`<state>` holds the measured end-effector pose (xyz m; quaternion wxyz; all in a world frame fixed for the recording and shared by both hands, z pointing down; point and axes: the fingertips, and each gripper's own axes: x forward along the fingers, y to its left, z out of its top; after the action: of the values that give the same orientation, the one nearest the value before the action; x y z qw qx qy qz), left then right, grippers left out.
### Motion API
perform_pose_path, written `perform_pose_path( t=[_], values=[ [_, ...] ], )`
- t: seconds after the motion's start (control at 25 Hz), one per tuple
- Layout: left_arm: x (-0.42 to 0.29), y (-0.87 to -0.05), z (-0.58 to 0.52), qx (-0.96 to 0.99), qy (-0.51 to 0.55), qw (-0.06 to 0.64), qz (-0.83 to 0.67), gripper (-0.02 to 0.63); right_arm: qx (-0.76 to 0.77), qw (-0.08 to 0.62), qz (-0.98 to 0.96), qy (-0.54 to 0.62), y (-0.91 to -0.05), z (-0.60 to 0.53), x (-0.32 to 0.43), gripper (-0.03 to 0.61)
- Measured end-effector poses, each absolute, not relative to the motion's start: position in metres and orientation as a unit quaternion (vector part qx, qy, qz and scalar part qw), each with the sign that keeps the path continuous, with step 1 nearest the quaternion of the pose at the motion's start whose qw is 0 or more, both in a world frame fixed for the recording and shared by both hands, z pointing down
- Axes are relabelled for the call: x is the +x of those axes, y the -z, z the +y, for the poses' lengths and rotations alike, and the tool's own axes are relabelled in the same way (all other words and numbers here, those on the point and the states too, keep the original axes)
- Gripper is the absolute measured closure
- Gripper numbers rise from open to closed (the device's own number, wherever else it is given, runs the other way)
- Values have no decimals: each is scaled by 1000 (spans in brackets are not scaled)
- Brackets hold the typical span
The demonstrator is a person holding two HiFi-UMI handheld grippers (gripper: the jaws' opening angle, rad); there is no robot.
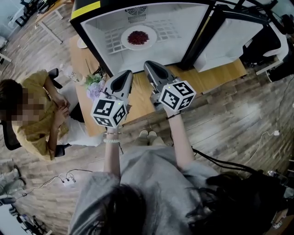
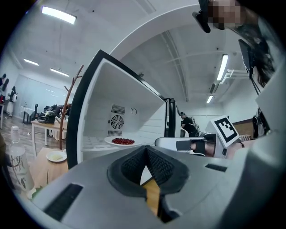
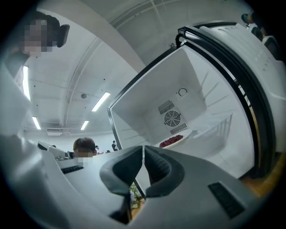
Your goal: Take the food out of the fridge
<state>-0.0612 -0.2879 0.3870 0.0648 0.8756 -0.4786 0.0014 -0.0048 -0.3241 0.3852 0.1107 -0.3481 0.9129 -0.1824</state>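
Empty fingers pressed together, left gripper (image 1: pixel 125 75) and right gripper (image 1: pixel 150 68) face the open fridge (image 1: pixel 183 32); reaching its plate of red food (image 1: pixel 138 37) likely needs them spread.

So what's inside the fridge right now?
In the fridge, a white plate of red food sits on the wire shelf, with a fan vent on the back wall. Under the shelf cannot be seen.

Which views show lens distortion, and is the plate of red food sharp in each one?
Head view: slight bending, the plate of red food sharp and evenly lit inside the fridge. Left gripper view: strong fisheye, dark rounded corners, plate small but clear. Right gripper view: same fisheye, scene tilted, plate small, yet clear.
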Motion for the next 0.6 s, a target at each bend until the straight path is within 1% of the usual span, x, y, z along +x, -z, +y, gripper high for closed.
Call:
perform_pose_path(
  t=[0.28, 0.32, 0.4, 0.56, 0.6],
  values=[
    [-67, -391, -308, 875, 0, 66, -479, 606, -368, 131, 891, 233, -396, -353, -1, 566],
    [-68, -392, -311, 875, 0, 66, -479, 606, -370, 135, 887, 242, -397, -357, 0, 559],
    [-68, -394, -314, 876, -1, 67, -478, 606, -371, 147, 878, 264, -399, -362, 0, 510],
    [-68, -396, -320, 876, -2, 68, -477, 606, -371, 172, 860, 306, -402, -372, 0, 485],
    [-68, -396, -321, 877, -2, 69, -476, 606, -372, 176, 855, 316, -403, -375, 1, 470]
  ],
)
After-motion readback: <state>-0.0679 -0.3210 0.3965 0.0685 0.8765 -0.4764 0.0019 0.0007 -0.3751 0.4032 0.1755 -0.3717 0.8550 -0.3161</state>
